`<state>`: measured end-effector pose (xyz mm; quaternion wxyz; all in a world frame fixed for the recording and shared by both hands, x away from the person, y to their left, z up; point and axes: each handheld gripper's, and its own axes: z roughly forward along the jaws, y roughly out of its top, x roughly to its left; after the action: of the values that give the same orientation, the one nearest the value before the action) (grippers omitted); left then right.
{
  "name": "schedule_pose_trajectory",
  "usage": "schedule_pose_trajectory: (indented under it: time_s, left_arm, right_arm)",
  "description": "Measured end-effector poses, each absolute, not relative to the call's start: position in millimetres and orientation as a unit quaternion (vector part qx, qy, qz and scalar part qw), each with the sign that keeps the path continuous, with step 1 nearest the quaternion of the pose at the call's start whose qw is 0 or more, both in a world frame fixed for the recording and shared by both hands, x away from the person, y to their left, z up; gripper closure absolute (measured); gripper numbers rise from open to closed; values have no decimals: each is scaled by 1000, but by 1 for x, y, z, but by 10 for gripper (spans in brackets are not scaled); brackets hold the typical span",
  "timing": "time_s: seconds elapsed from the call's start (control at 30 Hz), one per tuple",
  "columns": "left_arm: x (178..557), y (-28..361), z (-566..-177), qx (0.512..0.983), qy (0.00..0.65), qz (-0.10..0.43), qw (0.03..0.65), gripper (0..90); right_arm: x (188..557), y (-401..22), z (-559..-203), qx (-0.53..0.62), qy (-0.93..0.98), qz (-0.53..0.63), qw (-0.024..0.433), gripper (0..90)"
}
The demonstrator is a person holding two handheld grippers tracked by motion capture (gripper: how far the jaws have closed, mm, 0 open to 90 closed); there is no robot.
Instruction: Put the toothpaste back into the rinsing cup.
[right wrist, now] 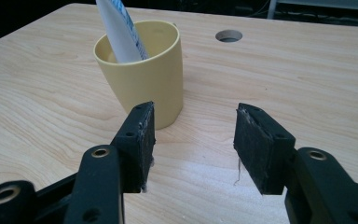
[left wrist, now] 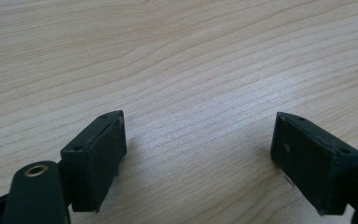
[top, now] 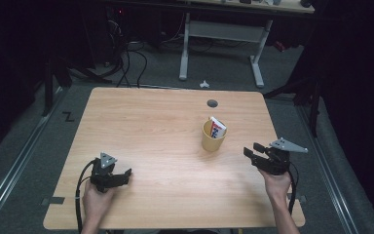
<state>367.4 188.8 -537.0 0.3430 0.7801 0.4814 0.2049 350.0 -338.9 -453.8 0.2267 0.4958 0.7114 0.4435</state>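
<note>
In the high view, nearest the camera, two forearms come in from the bottom edge, each hand holding a black two-jaw claw. The left claw (top: 121,176) rests low on the light wooden surface (top: 165,146) near its front left corner, jaws apart and empty. The right claw (top: 252,149) sits near the right edge, its jaws apart with nothing between them, pointing toward a yellow plastic cup (top: 213,138) that stands upright just beside it, right of the middle. A white tube with red and blue print (top: 217,128) leans inside the cup, its top sticking out above the rim. A round cable hole (top: 212,103) lies behind the cup.

The left gripper view looks down at bare wood grain (left wrist: 182,70), with the left claw (left wrist: 200,154) spread wide and released.

The right gripper view brings the cup (right wrist: 144,70) close, giving what the high view cannot: the cup stands just beyond the left jaw tip, not between the pads (right wrist: 256,149), and apart from them. The tube (right wrist: 119,32) leans against the cup's far left wall. The right claw (right wrist: 193,140) is released, gripping nothing.
</note>
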Motion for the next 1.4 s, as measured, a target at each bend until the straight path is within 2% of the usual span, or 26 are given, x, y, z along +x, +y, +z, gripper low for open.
schedule_pose_trajectory:
  time_s: [0.87,1.17,1.4]
  left_arm:
    - [367,189,-537,780,481,205,343,186]
    - [367,189,-537,780,481,205,343,186]
    - [367,189,-537,780,481,205,343,186]
  right_arm:
    - [349,-335,-472,504,716,431,218,483]
    - [348,-333,-480,507,717,416,237,492]
    - [350,-335,-487,514,716,410,234,494]
